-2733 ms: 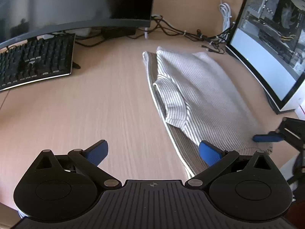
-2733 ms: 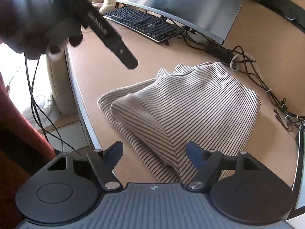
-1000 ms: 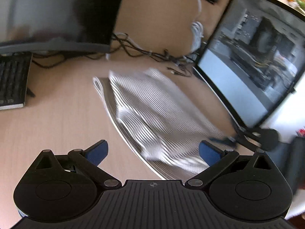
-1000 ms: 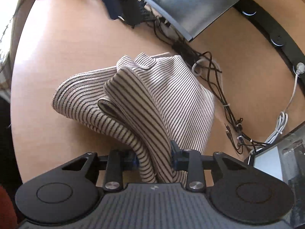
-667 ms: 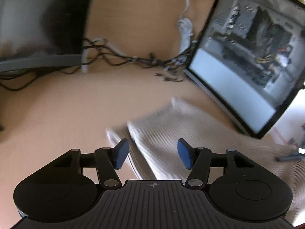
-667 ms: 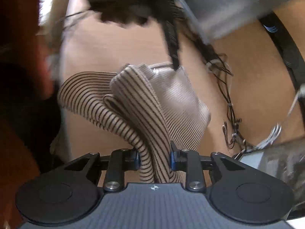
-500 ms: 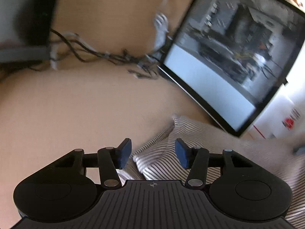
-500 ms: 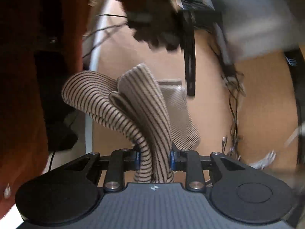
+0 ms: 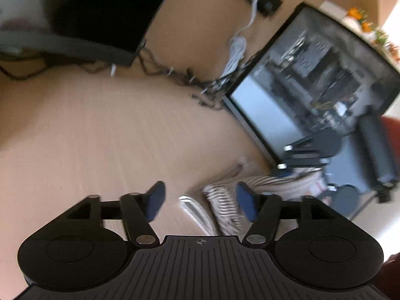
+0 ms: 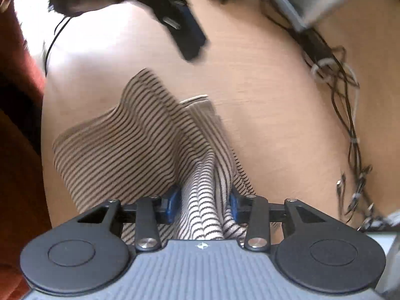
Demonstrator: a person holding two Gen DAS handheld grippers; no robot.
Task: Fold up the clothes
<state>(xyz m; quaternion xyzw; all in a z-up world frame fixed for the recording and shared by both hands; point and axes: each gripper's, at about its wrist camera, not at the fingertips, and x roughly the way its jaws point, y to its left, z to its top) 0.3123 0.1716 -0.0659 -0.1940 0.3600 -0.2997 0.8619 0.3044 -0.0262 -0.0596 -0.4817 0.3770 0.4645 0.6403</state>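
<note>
Garment [image 10: 130, 145] bunched, long axis running away

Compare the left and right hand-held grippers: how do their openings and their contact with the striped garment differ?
The left hand-held gripper stands wide open, having just been opening; the right hand-held gripper is narrower and has also just eased open a little. The striped garment is bunched between the right's pads, while the left's pads are clear of it. Both have blue pads and point at the garment.

Your top [image 10: 140, 145] between the blue pads [image 10: 172, 203] is beige with thin dark stripes. Ahead of your tool the desk [image 9: 100, 130] is light tan wood, with black cables [image 10: 345, 105] and a black-framed monitor [image 9: 312, 95].
</note>
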